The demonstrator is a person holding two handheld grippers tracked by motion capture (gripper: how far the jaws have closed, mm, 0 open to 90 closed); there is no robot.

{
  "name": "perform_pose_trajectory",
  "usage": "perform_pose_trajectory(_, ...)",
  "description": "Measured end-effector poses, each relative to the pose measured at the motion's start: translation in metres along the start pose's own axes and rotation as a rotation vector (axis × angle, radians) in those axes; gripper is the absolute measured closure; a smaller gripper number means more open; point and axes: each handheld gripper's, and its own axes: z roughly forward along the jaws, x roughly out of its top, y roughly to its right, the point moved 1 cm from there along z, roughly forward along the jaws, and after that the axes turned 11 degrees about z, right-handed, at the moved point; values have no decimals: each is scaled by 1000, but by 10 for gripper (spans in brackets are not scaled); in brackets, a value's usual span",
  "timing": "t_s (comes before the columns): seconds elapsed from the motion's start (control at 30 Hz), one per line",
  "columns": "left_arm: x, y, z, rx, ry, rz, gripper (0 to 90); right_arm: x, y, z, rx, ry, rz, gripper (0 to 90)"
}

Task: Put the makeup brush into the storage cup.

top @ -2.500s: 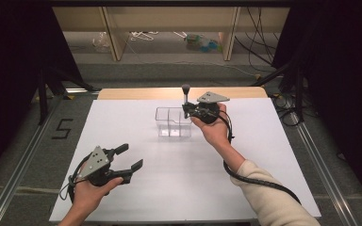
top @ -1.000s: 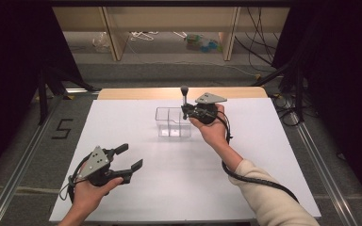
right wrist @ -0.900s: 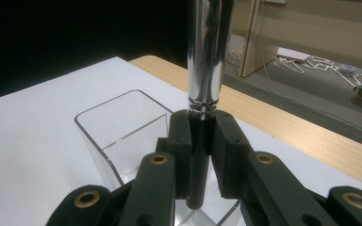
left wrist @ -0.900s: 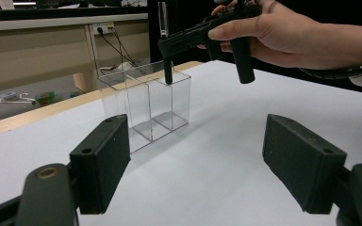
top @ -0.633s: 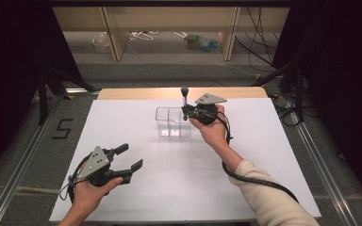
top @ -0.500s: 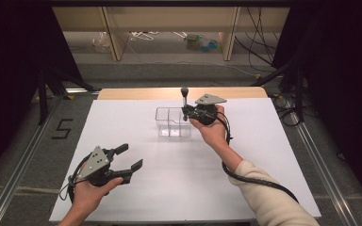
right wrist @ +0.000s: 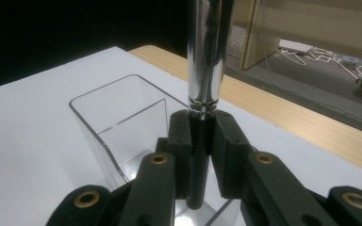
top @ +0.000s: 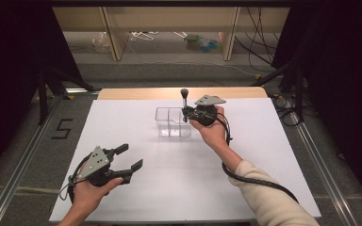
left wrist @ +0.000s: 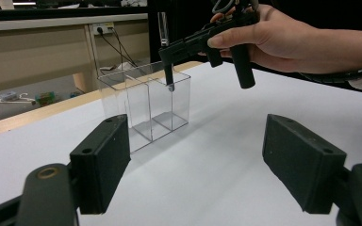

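A clear plastic box (top: 172, 123) with two compartments stands mid-table. My right gripper (top: 186, 113) is at its right end, shut on a brush (top: 185, 99) held upright: black handle down, silver sleeve and dark head up. In the right gripper view the pads clamp the black handle just under the silver sleeve of the brush (right wrist: 206, 61), above the box (right wrist: 103, 117). In the left gripper view the handle's lower end (left wrist: 169, 80) sits at the rim of the box's (left wrist: 143, 108) right compartment. My left gripper (top: 131, 157) rests at the front left, open, with nothing between its pads (left wrist: 101, 165).
The white table top (top: 179, 183) spreads around the box. A wooden strip (top: 141, 93) borders its far edge, and shelving with cables stands beyond. A black cable (top: 259, 181) trails from the right gripper along the forearm.
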Motion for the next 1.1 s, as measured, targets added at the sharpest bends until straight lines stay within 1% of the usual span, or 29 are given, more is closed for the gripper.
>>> perform_pose_trajectory(0.1, 0, 0, 0, 0, 0, -1, 235, 0, 0, 0, 1, -9, -1, 793)
perform_pose_trajectory(0.2, 0, 0, 0, 0, 0, 0, 235, -1, 0, 0, 2, -9, 1, 792)
perform_pose_trajectory(0.23, 0, 0, 0, 0, 0, -1, 235, -2, 0, 1, -3, 2, 1, 792)
perform_pose_trajectory(0.27, 0, 0, 0, 0, 0, 0, 235, -2, 0, 1, 3, -2, 5, 793)
perform_pose_trajectory(0.4, 0, 0, 0, 0, 0, 0, 235, -3, 1, 2, -2, -5, 1, 792)
perform_pose_trajectory(0.47, 0, 0, -1, 3, -8, 1, 235, -4, 1, 1, 0, -20, 1, 792)
perform_pose_trajectory(0.73, 0, 0, 0, 0, 0, 0, 236, -5, 1, 2, -1, -13, 5, 792)
perform_pose_trajectory(0.8, 0, 0, -1, 4, -11, 0, 236, -6, 1, 3, -1, -14, 5, 792)
perform_pose_trajectory(0.93, 0, 0, 0, 2, -5, 1, 236, -6, 1, 3, -3, -16, 4, 792)
perform_pose_trajectory(1.0, 0, 0, -1, 4, -12, 1, 236, -6, 1, 2, 0, -16, 4, 791)
perform_pose_trajectory(1.07, 0, 0, -1, 4, -12, 1, 236, -5, 1, 2, 4, -13, 7, 775)
perform_pose_trajectory(1.1, 0, -1, 0, -1, -1, 1, 236, -4, 0, 0, 1, -26, 8, 739)
